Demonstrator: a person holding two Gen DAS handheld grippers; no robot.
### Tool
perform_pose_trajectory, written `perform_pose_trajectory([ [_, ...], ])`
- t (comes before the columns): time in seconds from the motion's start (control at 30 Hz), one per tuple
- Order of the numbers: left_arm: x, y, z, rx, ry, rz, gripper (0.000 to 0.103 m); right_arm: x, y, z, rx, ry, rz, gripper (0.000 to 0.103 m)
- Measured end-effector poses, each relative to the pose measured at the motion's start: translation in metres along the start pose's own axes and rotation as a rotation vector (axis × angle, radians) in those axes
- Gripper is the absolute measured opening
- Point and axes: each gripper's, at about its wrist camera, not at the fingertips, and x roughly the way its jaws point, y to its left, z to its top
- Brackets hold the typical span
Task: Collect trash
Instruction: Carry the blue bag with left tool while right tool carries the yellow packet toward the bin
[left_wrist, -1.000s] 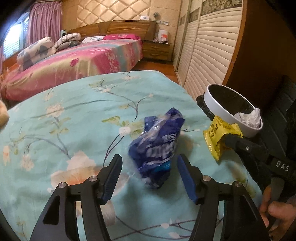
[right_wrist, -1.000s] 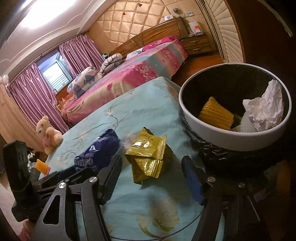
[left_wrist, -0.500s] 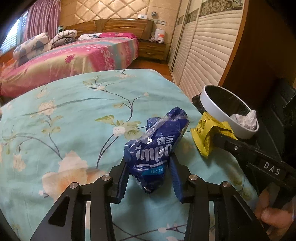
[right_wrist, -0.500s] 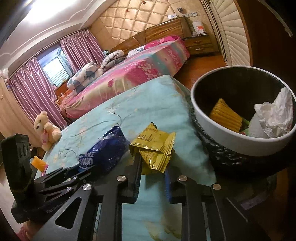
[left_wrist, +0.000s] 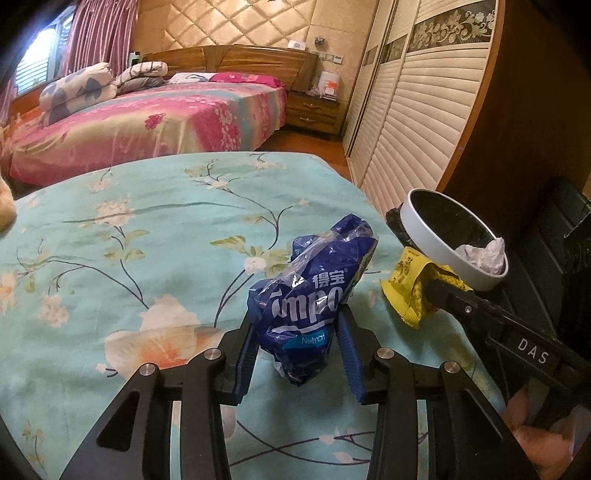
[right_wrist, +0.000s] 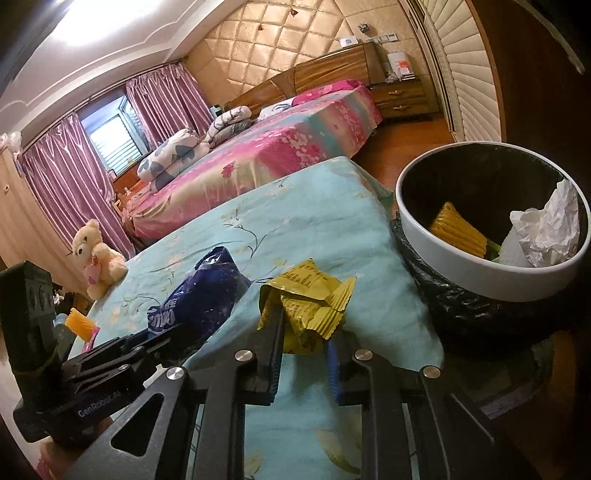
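Note:
A crumpled blue tissue pack (left_wrist: 310, 295) is pinched between the pads of my left gripper (left_wrist: 297, 343), just above the turquoise flowered bedspread (left_wrist: 147, 236). The same blue pack (right_wrist: 207, 291) shows at the left of the right wrist view. My right gripper (right_wrist: 304, 336) is shut on a yellow snack wrapper (right_wrist: 310, 306), which also appears as the yellow wrapper (left_wrist: 410, 284) in the left wrist view. Close on the right stands a white-rimmed bin (right_wrist: 484, 254) with a black liner, holding a yellow pack and crumpled white paper (right_wrist: 546, 229).
A pink bed (left_wrist: 147, 122) lies beyond the turquoise one, with a wooden nightstand (left_wrist: 314, 110) and louvred wardrobe doors (left_wrist: 413, 140) to the right. A teddy bear (right_wrist: 94, 254) and an orange object (right_wrist: 79, 321) sit at the bed's left side. A person's fingers (left_wrist: 532, 428) hold the right tool.
Both grippers closed from open: the left one onto the blue pack, the right one onto the yellow wrapper. The left gripper has since lifted the pack slightly.

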Motion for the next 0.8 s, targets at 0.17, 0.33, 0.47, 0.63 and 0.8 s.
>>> perform_pose_trajectory([
  [0.17, -0.004, -0.006, 0.0, 0.019, -0.005, -0.001, 0.039, -0.006, 0.002, 0.003, -0.005, -0.018, 0.014, 0.019],
  [0.33, -0.006, -0.012, 0.0, 0.032, -0.003, -0.001, 0.039, -0.012, 0.001, 0.005, -0.002, -0.035, 0.031, 0.019],
  [0.47, -0.007, -0.016, 0.0, 0.039, -0.001, 0.002, 0.039, -0.016, 0.0, 0.005, 0.008, -0.045, 0.039, 0.019],
  [0.63, -0.008, -0.022, -0.001, 0.049, 0.003, 0.0, 0.039, -0.021, -0.006, 0.003, 0.015, -0.053, 0.047, 0.019],
  [0.8, -0.008, -0.028, -0.002, 0.055, 0.005, -0.011, 0.039, -0.026, -0.012, 0.002, 0.028, -0.057, 0.05, 0.019],
])
